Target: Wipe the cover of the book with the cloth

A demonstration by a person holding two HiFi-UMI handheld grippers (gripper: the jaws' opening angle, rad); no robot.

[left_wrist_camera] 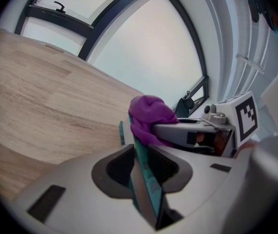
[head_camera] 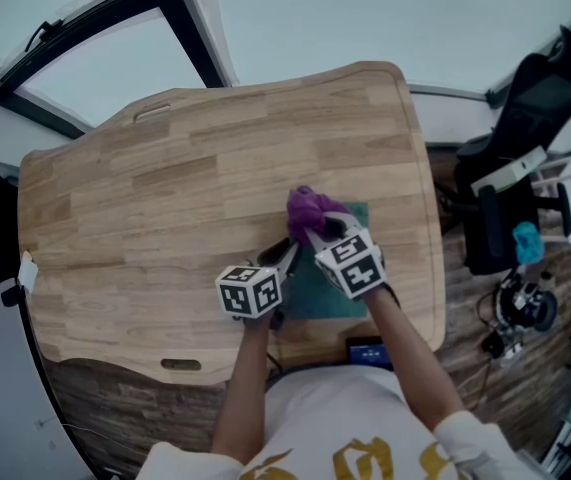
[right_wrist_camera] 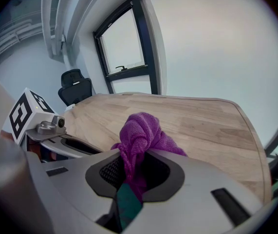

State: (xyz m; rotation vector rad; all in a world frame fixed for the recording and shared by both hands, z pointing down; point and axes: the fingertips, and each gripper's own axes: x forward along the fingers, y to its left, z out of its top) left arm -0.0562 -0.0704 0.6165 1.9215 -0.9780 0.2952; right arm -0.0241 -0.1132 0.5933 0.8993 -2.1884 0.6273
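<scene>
Over the front edge of the table (head_camera: 165, 188), right of centre: both forearms (head_camera: 250, 378) extended. Jaws of left gripper (left_wrist_camera: 139, 167), angled down, closed on left edge of thin, flat teal book (head_camera: 312, 296). Jaws of right gripper (right_wrist_camera: 134, 172), likewise angled down, pinching bunched purple knit cloth (right_wrist_camera: 139, 130) on the cover. Beyond: pale wood-grain top, rounded corners.

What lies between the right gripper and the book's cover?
The purple cloth, clamped by the right gripper over the teal book: right gripper view.

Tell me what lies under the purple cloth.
The teal book, lying on the wooden table. The right gripper holds the cloth over it; the patch of cover directly beneath is hidden.
</scene>
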